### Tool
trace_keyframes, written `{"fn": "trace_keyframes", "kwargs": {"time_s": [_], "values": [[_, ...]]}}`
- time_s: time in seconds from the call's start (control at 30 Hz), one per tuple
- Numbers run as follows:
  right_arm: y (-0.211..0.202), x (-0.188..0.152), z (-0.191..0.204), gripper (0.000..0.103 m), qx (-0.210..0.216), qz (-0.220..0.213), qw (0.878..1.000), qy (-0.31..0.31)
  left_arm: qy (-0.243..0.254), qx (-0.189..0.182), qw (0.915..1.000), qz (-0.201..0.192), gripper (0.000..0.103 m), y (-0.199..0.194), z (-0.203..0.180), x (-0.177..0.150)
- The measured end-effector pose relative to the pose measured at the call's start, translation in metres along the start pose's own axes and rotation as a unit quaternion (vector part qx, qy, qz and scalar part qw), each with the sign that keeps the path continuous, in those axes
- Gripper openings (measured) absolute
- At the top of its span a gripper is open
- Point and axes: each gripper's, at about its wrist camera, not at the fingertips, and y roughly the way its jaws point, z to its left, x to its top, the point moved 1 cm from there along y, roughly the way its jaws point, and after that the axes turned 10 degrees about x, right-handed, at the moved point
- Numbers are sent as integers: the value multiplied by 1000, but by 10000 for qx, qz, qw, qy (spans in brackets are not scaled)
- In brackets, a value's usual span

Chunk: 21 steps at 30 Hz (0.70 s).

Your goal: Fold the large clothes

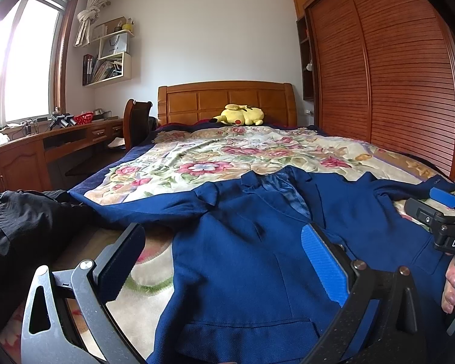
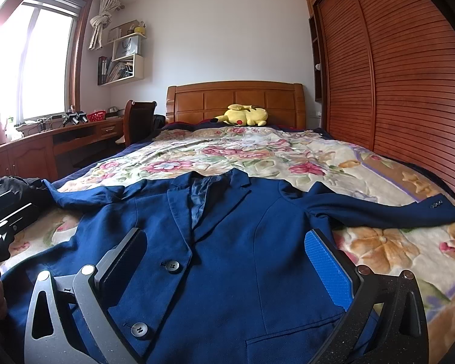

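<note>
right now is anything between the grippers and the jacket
Nothing visible. The left gripper and right gripper are both open just above the blue jacket, which lies flat on the bed. The black garment lies off to its left.

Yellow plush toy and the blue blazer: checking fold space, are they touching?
Apart. The right wrist view shows bare floral blanket between the yellow plush toy at the headboard and the blue blazer.

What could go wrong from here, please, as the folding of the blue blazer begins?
The blue blazer is buttoned, so a pinch near the buttons might catch hard plastic and slip. The right sleeve lies spread towards the bed edge and may drag crooked when folded in. The black garment lies beside the left sleeve, so the open left gripper could snag it too.
</note>
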Motion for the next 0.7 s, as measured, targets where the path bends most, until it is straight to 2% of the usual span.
{"fn": "trace_keyframes", "kwargs": {"time_s": [0.7], "values": [[0, 0, 0, 103, 0, -2, 10000, 5, -15, -7, 10000, -4, 103, 0, 2, 0]]}}
